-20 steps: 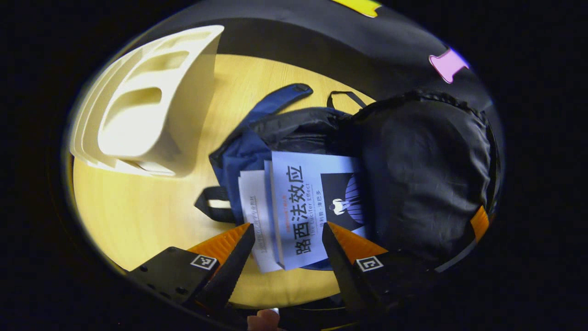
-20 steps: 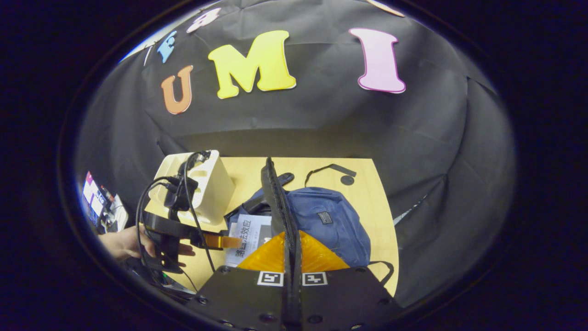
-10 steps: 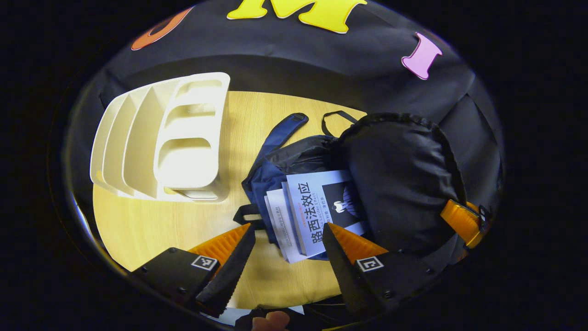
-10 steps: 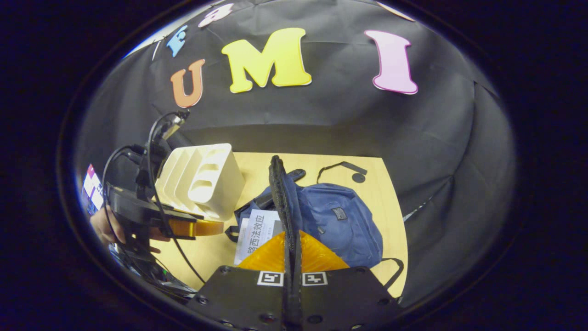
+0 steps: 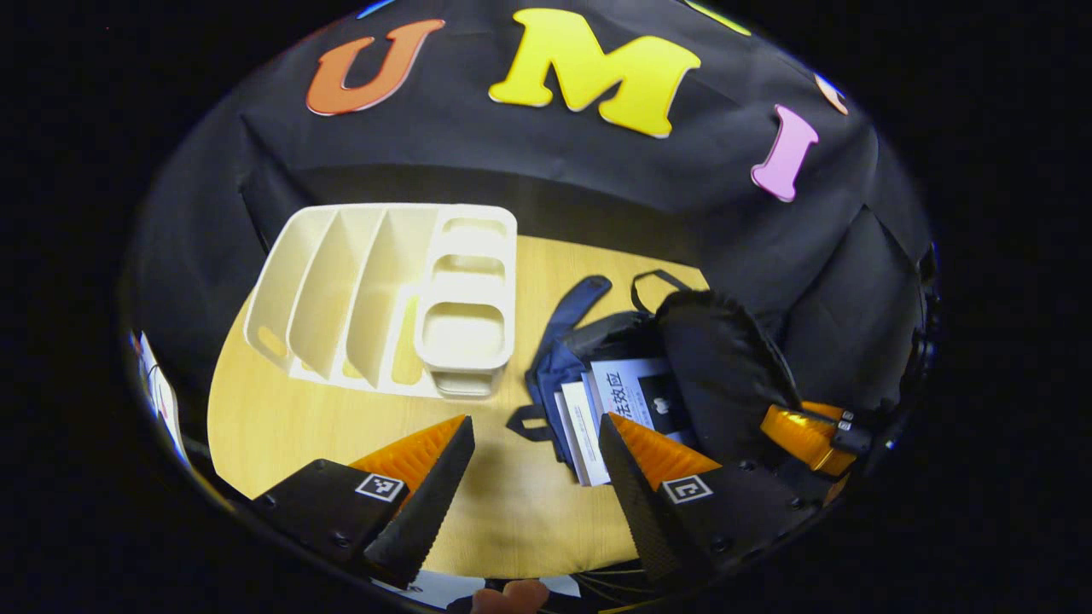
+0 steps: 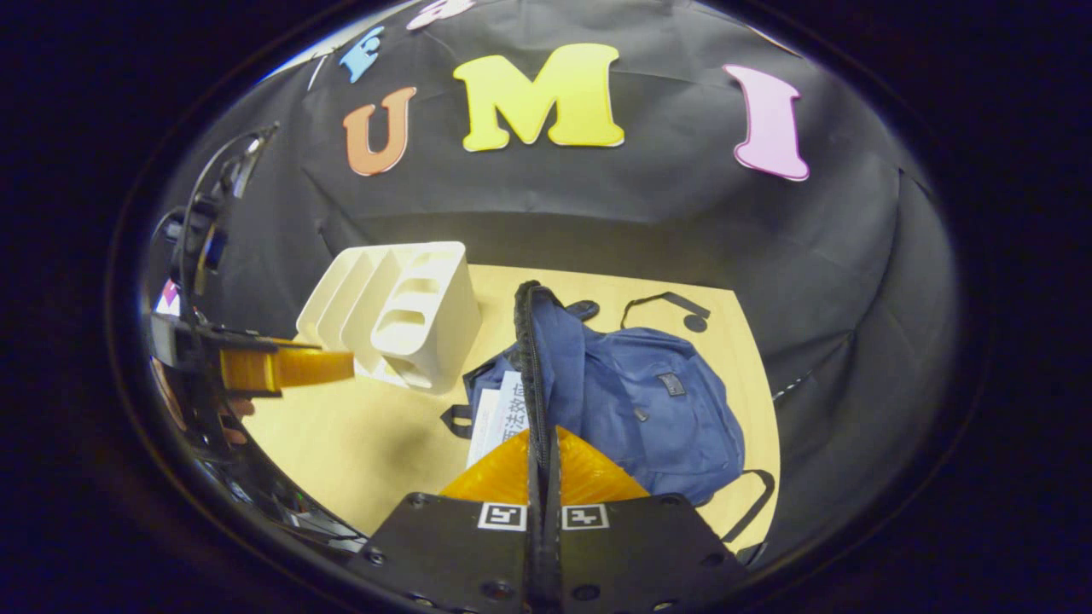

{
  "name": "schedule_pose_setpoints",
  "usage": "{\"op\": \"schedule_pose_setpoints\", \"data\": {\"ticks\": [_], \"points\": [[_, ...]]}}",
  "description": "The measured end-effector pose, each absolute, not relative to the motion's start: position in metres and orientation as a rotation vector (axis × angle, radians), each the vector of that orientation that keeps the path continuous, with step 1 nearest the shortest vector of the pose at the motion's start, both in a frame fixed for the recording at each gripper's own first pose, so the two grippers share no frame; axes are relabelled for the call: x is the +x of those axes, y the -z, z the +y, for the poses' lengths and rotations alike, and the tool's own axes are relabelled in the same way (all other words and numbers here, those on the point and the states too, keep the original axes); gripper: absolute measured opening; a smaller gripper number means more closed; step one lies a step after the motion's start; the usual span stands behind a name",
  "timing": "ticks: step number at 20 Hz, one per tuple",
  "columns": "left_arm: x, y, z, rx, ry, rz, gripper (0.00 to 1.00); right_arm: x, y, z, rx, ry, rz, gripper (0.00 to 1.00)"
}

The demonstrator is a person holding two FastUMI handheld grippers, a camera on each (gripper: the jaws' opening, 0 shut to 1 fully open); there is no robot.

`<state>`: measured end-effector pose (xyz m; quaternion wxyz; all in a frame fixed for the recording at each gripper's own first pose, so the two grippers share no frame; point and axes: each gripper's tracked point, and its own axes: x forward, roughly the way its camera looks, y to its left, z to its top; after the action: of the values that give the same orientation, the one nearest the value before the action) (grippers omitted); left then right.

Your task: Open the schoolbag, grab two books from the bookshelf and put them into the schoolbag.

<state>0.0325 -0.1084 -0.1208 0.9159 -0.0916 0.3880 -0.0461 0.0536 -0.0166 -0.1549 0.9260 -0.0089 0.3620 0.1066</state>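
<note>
Cream plastic marks the bookshelf (image 5: 388, 298) at the left of your left gripper view, standing on the pale wooden table (image 5: 307, 426) with its slots bare. Your left gripper (image 5: 533, 452) hangs above the table with its jaws spread wide and nothing between them. To the right of the gap, two books (image 5: 610, 401) lie stacked with their far ends tucked into the mouth of the blue schoolbag (image 5: 554, 358) and their near ends sticking out toward you. Right of the books the bag's flap (image 5: 721, 375) stands raised, dark lining facing you, and your right gripper (image 5: 806, 435) shows at its lower right edge.

In the right gripper view, your left gripper (image 6: 328, 365) sits at the far left, held out over the table edge, well apart from the bag. The bookshelf (image 6: 401, 311) stands just beyond it. Moving right, the books (image 6: 499, 409) peek out of the bag's opening beside the flap's zippered edge (image 6: 533, 375). Your right gripper (image 6: 543, 443) is clenched on that edge, both fingers pressed against it, holding the flap upright. The schoolbag (image 6: 648, 401) spreads out to the right on the table (image 6: 375, 435), a strap trailing off toward the corner.
</note>
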Motion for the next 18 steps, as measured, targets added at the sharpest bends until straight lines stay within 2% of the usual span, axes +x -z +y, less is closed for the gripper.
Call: {"op": "schedule_pose_setpoints", "data": {"ticks": [3, 7, 9, 12, 14, 15, 18], "points": [[0.037, 0.098, -0.081, -0.204, 0.043, 0.681, 0.94, 0.049, 0.168, 0.003, -0.016, -0.232, 0.757, 0.02], [0.037, 0.063, -0.049, -0.200, -0.003, 0.537, 0.93, 0.042, 0.174, 0.027, 0.027, -0.259, 0.781, 0.15], [0.037, 0.052, -0.041, -0.204, -0.017, 0.488, 0.94, 0.039, 0.169, 0.039, 0.031, -0.276, 0.765, 0.30], [0.037, 0.040, -0.033, -0.201, -0.028, 0.438, 0.94, 0.037, 0.150, 0.053, 0.065, -0.290, 0.705, 0.71], [0.037, 0.028, -0.029, -0.199, -0.031, 0.402, 0.94, 0.038, 0.133, 0.055, 0.078, -0.284, 0.648, 0.93], [0.038, 0.021, -0.029, -0.205, -0.029, 0.387, 0.94, 0.039, 0.121, 0.054, 0.073, -0.273, 0.611, 0.97], [0.038, -0.002, -0.025, -0.202, -0.029, 0.328, 0.94, 0.047, 0.082, 0.049, 0.038, -0.239, 0.484, 0.97]]}}
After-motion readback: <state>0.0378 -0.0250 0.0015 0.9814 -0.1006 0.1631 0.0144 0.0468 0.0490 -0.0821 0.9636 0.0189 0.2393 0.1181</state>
